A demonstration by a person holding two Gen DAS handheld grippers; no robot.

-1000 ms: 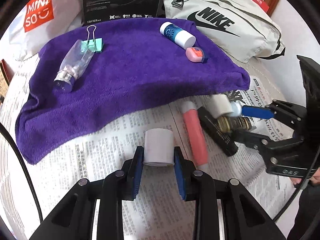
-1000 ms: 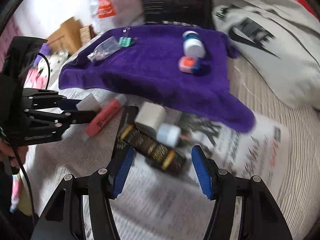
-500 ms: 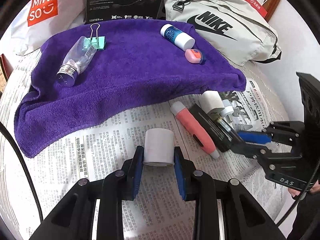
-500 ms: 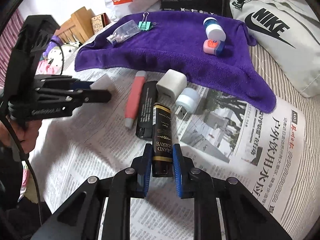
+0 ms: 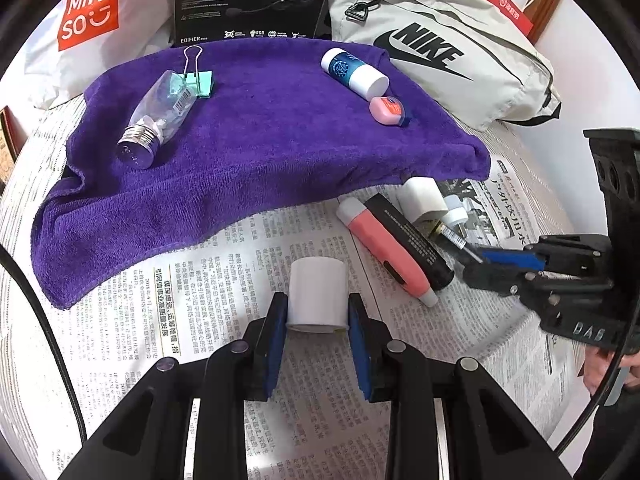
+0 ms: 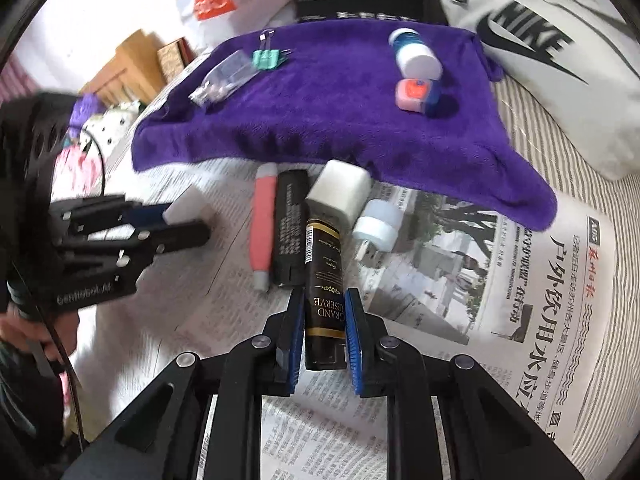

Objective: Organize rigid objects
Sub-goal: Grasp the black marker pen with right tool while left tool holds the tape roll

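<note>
1. Holding two items at once: I judge the step in hand to be pick-and-carry, with both pieces gripped and neither yet set on the purple towel (image 5: 256,152).
2. My left gripper (image 5: 318,322) pinches a white cylinder (image 5: 318,294) between its blue pads, above the newspaper (image 5: 192,304) in front of the towel.
3. My right gripper (image 6: 325,338) is clamped on a dark tube (image 6: 323,280) with gold bands and "GRAND RESERVE" lettering. Its far end lies against a white block (image 6: 340,192), just beside a black bar (image 6: 290,228) and a pink pen (image 6: 263,224).
4. Already on the towel: a clear bottle (image 5: 158,120), a green binder clip (image 5: 200,80), a blue-and-white container (image 5: 354,70) and a small pink case (image 5: 387,110).
5. Next move, in my judgement: lift the tube clear of its neighbours without dragging them, then carry both items to bare towel.
6. Condition of the tube: rigid, glossy, slender; the grip sits near one end, so it may pivot. Whether it is fully off the paper I cannot tell.
</note>
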